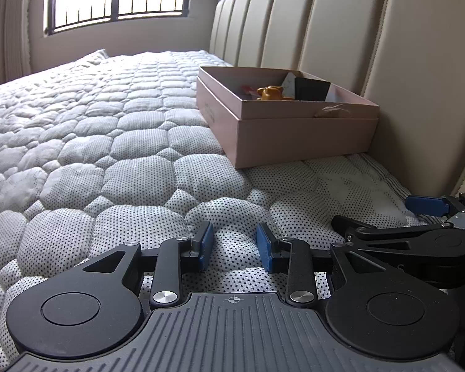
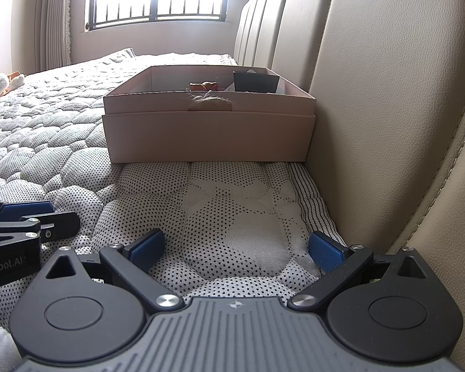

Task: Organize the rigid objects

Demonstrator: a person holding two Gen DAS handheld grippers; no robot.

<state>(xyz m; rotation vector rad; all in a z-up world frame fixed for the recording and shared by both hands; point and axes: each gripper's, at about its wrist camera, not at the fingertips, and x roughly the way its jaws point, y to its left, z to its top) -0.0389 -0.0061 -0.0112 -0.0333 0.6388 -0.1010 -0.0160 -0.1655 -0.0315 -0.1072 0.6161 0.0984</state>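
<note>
Fingers [image 1: 206, 245] of both grippers sit apart, gripping nothing; box [image 2: 207, 136] lies lengthwise along the headboard [image 2: 372, 93], open side up.

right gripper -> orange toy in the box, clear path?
Probably yes. The right gripper is open and empty, with only bare mattress up to the box. It must clear the near wall; the orange toy sits inside.

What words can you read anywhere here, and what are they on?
"Robot.AI": white letters on the side of the left gripper, cut off at the picture's edge, so more may come before it.
Faint mark on the side of the pink box: too blurred to read.
Red label at the right edge of the left view, on the right gripper: too little shows to read.
</note>
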